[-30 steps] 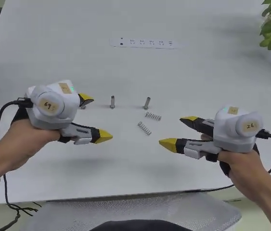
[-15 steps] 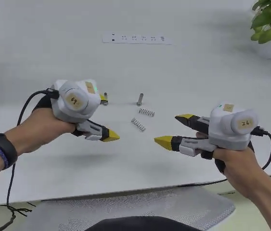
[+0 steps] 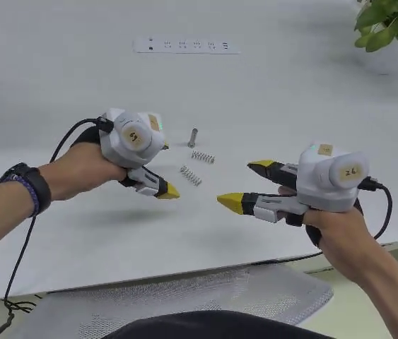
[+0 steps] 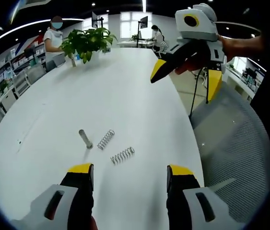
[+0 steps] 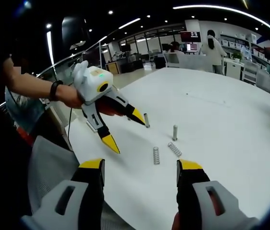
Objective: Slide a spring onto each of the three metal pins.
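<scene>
Both grippers are poised over the white workbench [image 3: 57, 233], with no spring taken up yet. The left gripper [image 3: 165, 169] hovers tilted down toward the parts, its jaws spread wide and empty. The right gripper [image 3: 246, 183] faces it from the other side, jaws likewise wide apart and holding nothing. Between their tips two loose springs lie flat on the table, near each other but not touching: the farther spring [image 3: 202, 157] and the nearer spring [image 3: 190, 175]. An upright metal pin [image 3: 193, 137] stands just beyond them and looks bare. In the right gripper view a second pin [image 5: 146, 120] stands close behind the left gripper's upper tip; it is too small to tell whether it carries a spring. The springs lie beside the pins, presumably so that each needs only a short carry. The open, converging jaws suggest a pick-up is about to begin, probably on the nearer spring. Lying flat, a spring is likely to roll when pinched. The power strip [image 3: 184, 46] and the plant [image 3: 389, 25] sit well apart at the far edge, out of the working area.
</scene>
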